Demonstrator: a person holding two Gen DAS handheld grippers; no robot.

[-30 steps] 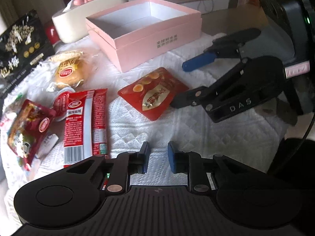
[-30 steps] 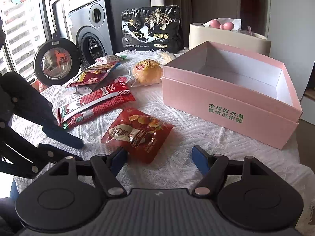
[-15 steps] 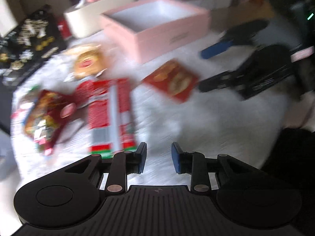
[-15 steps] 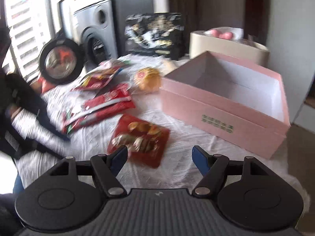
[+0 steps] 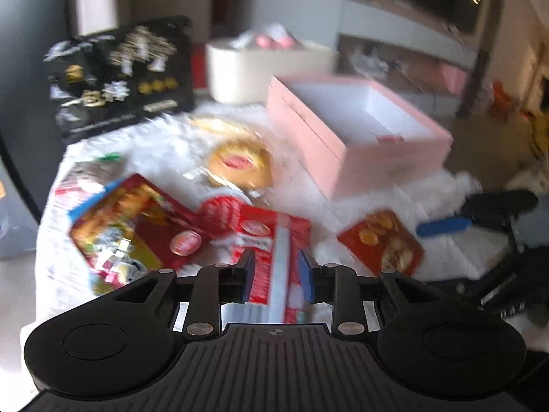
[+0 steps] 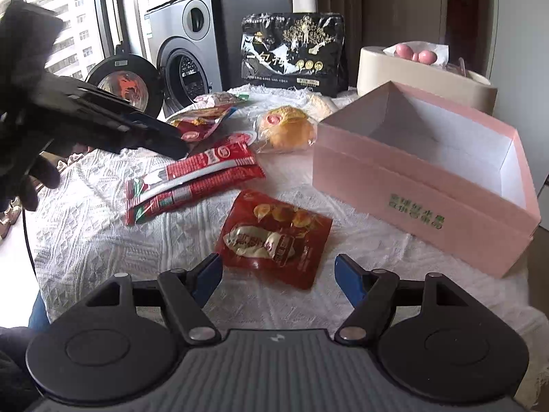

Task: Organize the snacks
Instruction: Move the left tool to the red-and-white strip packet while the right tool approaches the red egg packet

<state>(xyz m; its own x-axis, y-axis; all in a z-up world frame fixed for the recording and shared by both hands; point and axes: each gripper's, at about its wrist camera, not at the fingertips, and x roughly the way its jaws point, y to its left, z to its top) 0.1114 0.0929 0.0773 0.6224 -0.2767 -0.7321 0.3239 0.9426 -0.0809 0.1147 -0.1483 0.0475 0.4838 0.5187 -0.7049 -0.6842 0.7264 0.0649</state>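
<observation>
An open pink box (image 6: 429, 185) stands on the white cloth at the right. A small red pouch (image 6: 274, 237) lies flat just beyond my right gripper (image 6: 278, 271), which is open and holds nothing. Left of the pouch lie two long red packets (image 6: 195, 182), with a wrapped round bun (image 6: 288, 127) and a red bag (image 6: 202, 120) behind them. My left gripper (image 6: 178, 147) hovers above those packets, touching none. In the blurred left wrist view its jaws (image 5: 276, 267) stand a narrow gap apart over the long red packets (image 5: 274, 237), with nothing pressed between them.
A black bag (image 6: 291, 51) and a cream tub (image 6: 422, 72) stand at the back of the table. A small red-lidded cup (image 6: 236, 137) sits among the snacks. A washing machine (image 6: 185, 51) stands beyond the table's left side. The table's edge runs close below my right gripper.
My left gripper has swung left, from facing the small red pouch to over the long red packets, and its jaws have parted slightly. The right gripper has hardly moved.
</observation>
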